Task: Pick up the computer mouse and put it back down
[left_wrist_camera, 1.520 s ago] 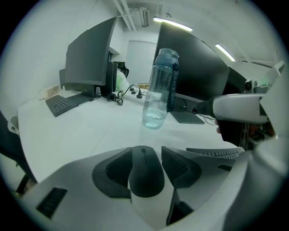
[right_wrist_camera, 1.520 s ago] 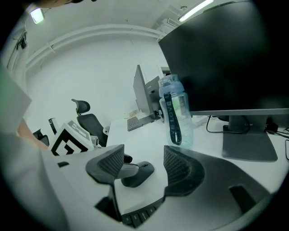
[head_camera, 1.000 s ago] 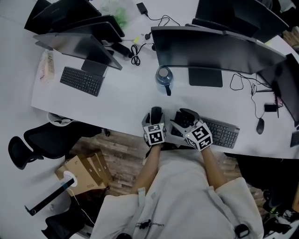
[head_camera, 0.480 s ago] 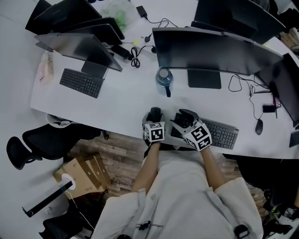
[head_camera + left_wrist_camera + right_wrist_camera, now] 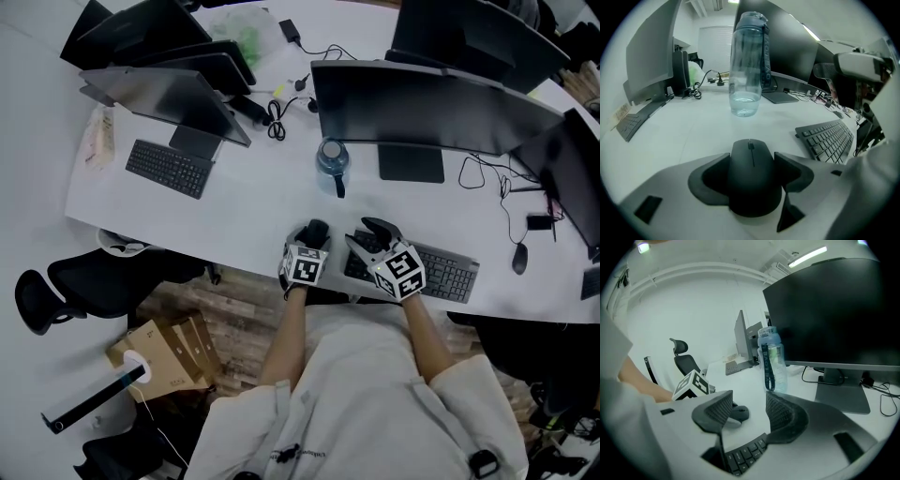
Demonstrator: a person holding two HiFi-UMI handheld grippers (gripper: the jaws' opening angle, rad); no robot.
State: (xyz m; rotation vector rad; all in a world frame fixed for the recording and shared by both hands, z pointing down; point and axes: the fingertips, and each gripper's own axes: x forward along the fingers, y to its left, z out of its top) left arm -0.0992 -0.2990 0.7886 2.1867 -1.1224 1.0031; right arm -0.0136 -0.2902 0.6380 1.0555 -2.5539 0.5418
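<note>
Far left, off the white desk [image 5: 253, 206]: office chair [image 5: 56, 291] and cardboard box [image 5: 173, 342], both on the wood floor [image 5: 234, 292]. On the desk's left end: left keyboard [image 5: 169, 169], in front of a tilted monitor [image 5: 164, 94]. Toward the middle: clear water bottle [image 5: 330, 155], upright, with a little water at the bottom and well beyond both grippers. Near the front edge, below the bottle in the head view: left gripper [image 5: 312, 234], angled downward. Clenched on the computer mouse [image 5: 752, 183], pads pressed against both flanks, scroll wheel end pointing away toward the bottle. Sitting at desk level or barely off it; cannot tell which. Just beside it to the right, not touching: right gripper [image 5: 375, 232], over the left end of the near keyboard [image 5: 441, 269]. Jaws closing with nothing between them, only keys and bare desk visible through the gap. Behind that: big monitor [image 5: 422, 98] on its stand, screen dark. Far right: second mouse [image 5: 520, 255] on the desk, well apart from both grippers, loose cables near it.
</note>
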